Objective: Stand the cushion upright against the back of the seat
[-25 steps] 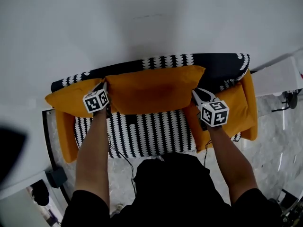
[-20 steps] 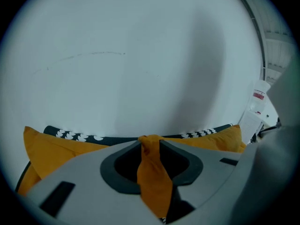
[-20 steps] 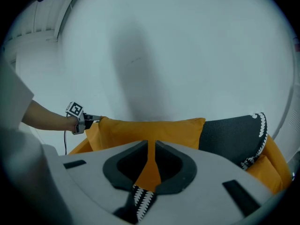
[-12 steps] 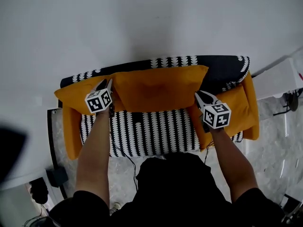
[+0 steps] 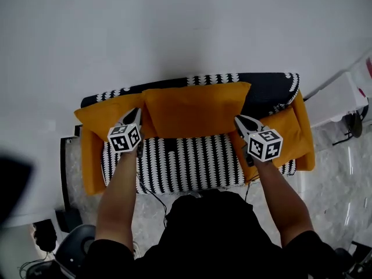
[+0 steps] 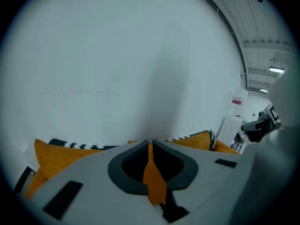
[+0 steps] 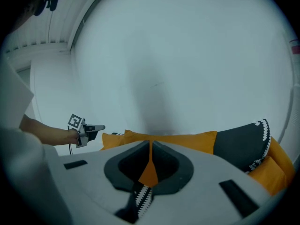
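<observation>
The orange cushion [image 5: 195,109] stands on the black-and-white patterned seat [image 5: 180,161] and leans on the sofa's backrest [image 5: 267,83]. My left gripper [image 5: 135,112] hovers by the cushion's left edge. Its jaws have just been closing and now stand together, with nothing gripped. In the left gripper view [image 6: 150,143] only a sliver of orange shows through the slit. My right gripper [image 5: 236,119] is shut by the cushion's lower right corner, also empty. In the right gripper view [image 7: 150,143] the cushion [image 7: 187,139] lies just beyond the tips, and the left gripper [image 7: 102,127] is above its far corner.
An orange side cushion lies on each arm of the sofa, left [image 5: 96,118] and right [image 5: 290,127]. A white wall rises right behind the backrest. A white cabinet [image 5: 343,97] stands at the right. A cable [image 5: 148,193] trails over the marble floor in front.
Both grippers have risen and drawn back a little from the cushion's lower corners, the left one more. The cushion stays leaning on the backrest.
</observation>
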Motion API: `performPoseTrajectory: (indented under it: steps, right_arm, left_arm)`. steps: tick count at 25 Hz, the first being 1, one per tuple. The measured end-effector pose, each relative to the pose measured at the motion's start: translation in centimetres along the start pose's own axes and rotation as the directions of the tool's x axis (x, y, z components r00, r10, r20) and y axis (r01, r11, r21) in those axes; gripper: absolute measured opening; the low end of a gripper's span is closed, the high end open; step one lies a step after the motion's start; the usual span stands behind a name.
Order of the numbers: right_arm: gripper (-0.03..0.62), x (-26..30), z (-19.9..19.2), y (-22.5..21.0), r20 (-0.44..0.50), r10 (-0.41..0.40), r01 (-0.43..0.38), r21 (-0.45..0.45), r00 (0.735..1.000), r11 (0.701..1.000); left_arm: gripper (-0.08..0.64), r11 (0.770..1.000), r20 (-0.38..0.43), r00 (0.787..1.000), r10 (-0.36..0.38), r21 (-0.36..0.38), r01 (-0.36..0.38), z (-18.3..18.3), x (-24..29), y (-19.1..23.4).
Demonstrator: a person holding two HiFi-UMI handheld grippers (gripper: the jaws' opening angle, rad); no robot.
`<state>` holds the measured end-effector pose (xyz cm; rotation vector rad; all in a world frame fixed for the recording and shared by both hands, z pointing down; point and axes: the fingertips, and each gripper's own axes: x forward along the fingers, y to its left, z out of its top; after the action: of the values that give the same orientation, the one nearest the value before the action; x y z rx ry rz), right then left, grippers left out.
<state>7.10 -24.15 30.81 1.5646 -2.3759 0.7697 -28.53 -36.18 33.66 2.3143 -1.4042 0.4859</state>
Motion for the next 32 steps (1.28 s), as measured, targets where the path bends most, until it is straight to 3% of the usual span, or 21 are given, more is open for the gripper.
performPoseTrajectory:
  steps: [3,6,15,20,26,32]
  right_arm:
    - [0.041,-1.8,0.7,3.1,0.036,0.092,-0.093,0.032,0.995,0.995]
    - [0.037,-4.1,0.9,5.6,0.059,0.117,-0.119,0.033,0.991,0.992]
    - [0.037,-10.2,0.6,10.9,0.096,0.109,-0.106,-0.041,0.989,0.994]
    - [0.037,-12.1,0.8,12.1,0.117,0.073,-0.061,-0.107,0.990,0.992]
    - [0.038,-14.7,-0.1,12.9,0.141,0.039,-0.026,-0.090,0.989,0.996]
    - [0.038,-17.2,-2.6,11.7,0.120,-0.010,0.022,-0.098,0.993,0.995]
  left_arm:
    - [0.025,0.992,-0.005,0.997,-0.072,0.108,0.072,0.6,-2.4,-2.4]
    - [0.017,0.981,-0.009,0.993,-0.114,0.159,0.114,0.6,-5.1,-4.7]
    - [0.017,0.974,0.058,0.972,-0.226,0.025,0.225,-1.6,-14.9,-12.1]
    - [0.017,0.974,0.075,0.971,-0.225,0.023,0.224,-1.9,-18.7,-14.5]
    - [0.017,0.968,0.103,0.963,-0.250,0.023,0.249,-2.8,-21.4,-17.1]
    - [0.017,0.961,0.077,0.958,-0.277,0.032,0.275,-5.1,-22.6,-20.0]
